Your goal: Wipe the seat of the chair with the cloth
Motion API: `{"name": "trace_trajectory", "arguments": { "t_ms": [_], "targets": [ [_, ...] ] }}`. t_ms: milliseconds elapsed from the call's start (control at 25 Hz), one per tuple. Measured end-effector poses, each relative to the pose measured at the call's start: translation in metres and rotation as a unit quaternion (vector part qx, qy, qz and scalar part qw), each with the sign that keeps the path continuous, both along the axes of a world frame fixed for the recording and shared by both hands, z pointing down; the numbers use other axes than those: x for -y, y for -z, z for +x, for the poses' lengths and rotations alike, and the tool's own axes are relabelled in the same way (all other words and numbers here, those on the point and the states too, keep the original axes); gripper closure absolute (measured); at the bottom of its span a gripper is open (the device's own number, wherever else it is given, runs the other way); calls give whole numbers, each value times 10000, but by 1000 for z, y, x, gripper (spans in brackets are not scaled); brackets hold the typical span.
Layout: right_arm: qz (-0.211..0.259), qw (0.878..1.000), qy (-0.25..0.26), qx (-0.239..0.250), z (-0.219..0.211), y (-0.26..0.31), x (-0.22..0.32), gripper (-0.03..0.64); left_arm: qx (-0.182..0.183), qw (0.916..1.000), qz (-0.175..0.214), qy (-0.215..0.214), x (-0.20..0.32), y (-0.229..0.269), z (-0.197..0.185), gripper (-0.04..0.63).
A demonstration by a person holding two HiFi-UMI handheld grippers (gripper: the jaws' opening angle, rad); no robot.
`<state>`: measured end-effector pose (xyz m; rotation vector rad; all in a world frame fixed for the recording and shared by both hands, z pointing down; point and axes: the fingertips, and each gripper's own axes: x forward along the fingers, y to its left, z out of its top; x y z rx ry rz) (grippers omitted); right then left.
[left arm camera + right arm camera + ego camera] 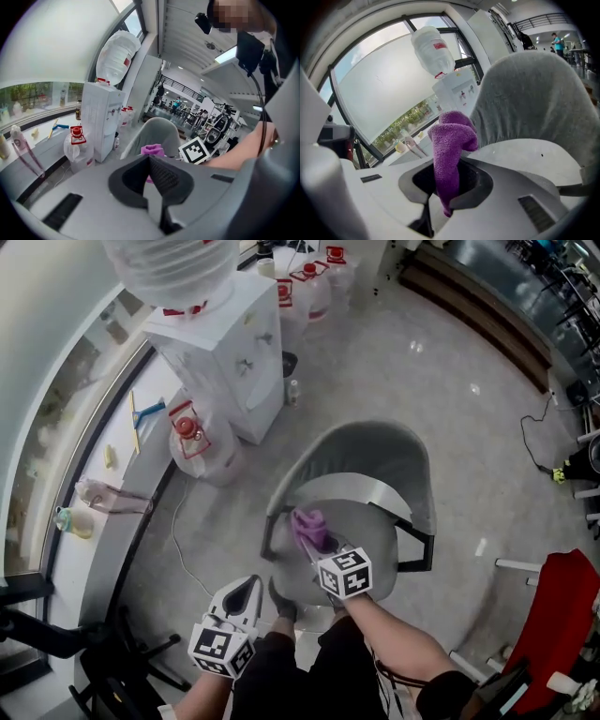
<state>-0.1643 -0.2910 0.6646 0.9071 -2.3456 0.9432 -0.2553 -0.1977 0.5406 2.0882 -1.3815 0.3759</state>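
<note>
Now right tongs [442,185] tight on cloth [451,138] over chair seat [373,519]; left tongs [153,174] clenched, empty.

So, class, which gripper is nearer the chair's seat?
Right. The right gripper, shut on the purple cloth, is over the seat; the left gripper, shut and empty, hangs off its near left edge.

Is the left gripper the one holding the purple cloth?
No, the purple cloth hangs from the right gripper; the left gripper is shut on nothing.

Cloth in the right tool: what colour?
Purple. The fuzzy purple cloth shows best in the right gripper view.
</note>
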Motion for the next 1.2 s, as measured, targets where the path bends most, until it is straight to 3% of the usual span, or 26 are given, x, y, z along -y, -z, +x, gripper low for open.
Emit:
{"name": "trace_trajectory", "arguments": {
  "t_ms": [240,640,920,1200],
  "targets": [
    [-600,9981,-80,-67,-9,-68,7,551,161,9995,-252,35,0,-31,-3,589],
    [-1218,9918,-309,-213,-23,-154,20,551,-69,9979,-637,120,-4,-74,13,589],
    [-1474,9884,-87,-351,-30,-196,26,551,-82,9942,-956,476,-14,-91,10,589],
    [-1763,9828,-420,-352,-5,-222,37,551,-62,9939,-1046,332,-13,-94,26,589]
  ]
}}
